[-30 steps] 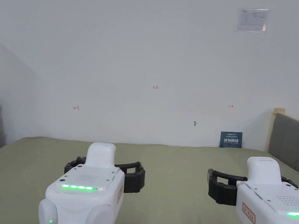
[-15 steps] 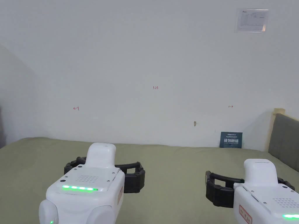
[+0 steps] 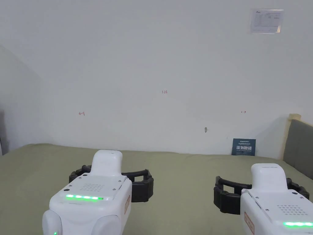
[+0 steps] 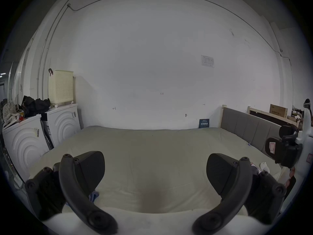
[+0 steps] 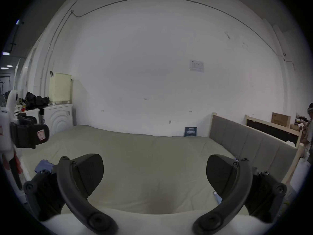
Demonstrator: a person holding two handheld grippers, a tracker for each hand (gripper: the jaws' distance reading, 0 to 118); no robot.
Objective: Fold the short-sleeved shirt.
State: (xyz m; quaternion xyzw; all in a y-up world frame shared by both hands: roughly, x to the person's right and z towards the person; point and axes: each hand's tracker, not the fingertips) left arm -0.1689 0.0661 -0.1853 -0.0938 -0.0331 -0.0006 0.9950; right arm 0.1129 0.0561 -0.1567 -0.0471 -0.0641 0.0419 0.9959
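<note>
Left tool (image 4: 155, 176): hovering over the near part of the bed (image 3: 183, 171), jaws spread wide, nothing between them.
Right tool (image 5: 155, 176): hovering level with the left one, well apart from it, jaws likewise spread and empty.
Shirt: not lying on the open olive cover ahead. A bunched blue cloth (image 5: 43, 165) is showing at the bed's near left edge in the right gripper view; probably the shirt, cannot tell for sure.
Step in hand: judging it as the start, locating and fetching the garment.
Doing it well: tilting the head down first; bringing both tools low toward the near edge; pinching the cloth at two separate points, then spreading it flat on the cover.
Risk: grabbing a doubled layer.
</note>
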